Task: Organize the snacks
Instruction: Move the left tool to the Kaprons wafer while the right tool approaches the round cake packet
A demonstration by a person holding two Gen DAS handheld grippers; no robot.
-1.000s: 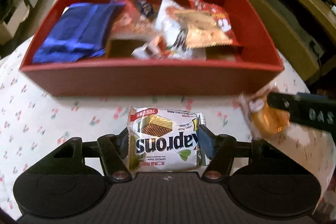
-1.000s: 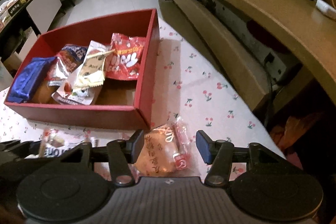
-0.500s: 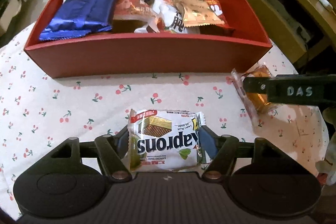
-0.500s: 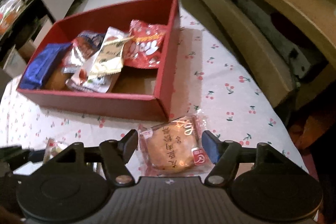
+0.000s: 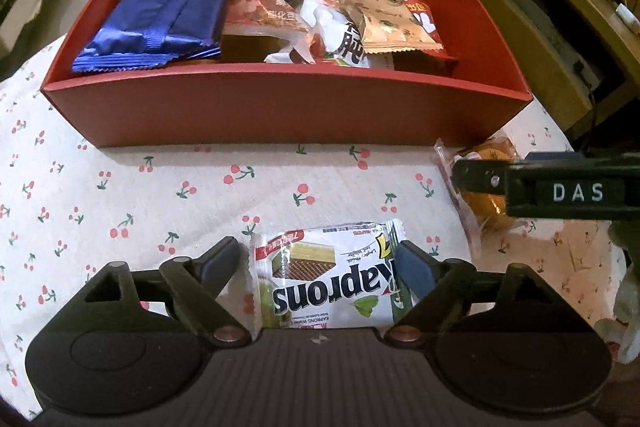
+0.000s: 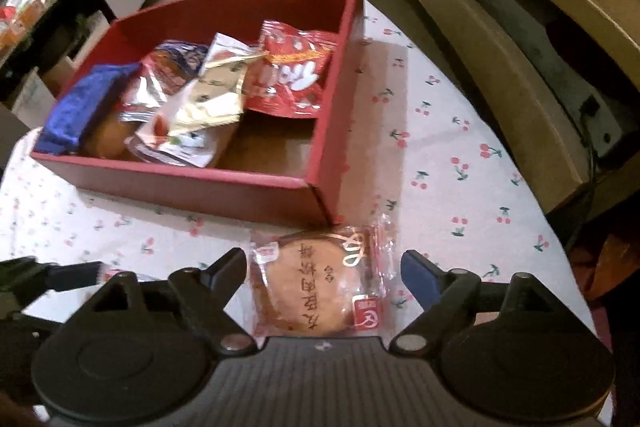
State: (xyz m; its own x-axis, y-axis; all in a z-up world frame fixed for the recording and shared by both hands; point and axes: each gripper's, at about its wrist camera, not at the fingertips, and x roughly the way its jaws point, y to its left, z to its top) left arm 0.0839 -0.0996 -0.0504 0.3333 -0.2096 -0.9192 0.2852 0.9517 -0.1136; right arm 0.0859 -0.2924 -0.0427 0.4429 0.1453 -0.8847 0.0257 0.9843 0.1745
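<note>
Both snacks now lie released on desk (image 5: 120,195) | left tool (image 5: 316,263) opening around wafer pack (image 5: 328,287), right tool (image 6: 324,267) around cake (image 6: 320,287) | red box (image 5: 280,111) close ahead.

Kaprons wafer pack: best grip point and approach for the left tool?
Grip the Kaprons wafer pack across its two side edges, at mid-length, coming from above. It lies flat on the cherry-print tablecloth, already between the fingers of the left tool, whose jaws are opening. The crimped end seals look flimsy, so probably avoid them.
</note>
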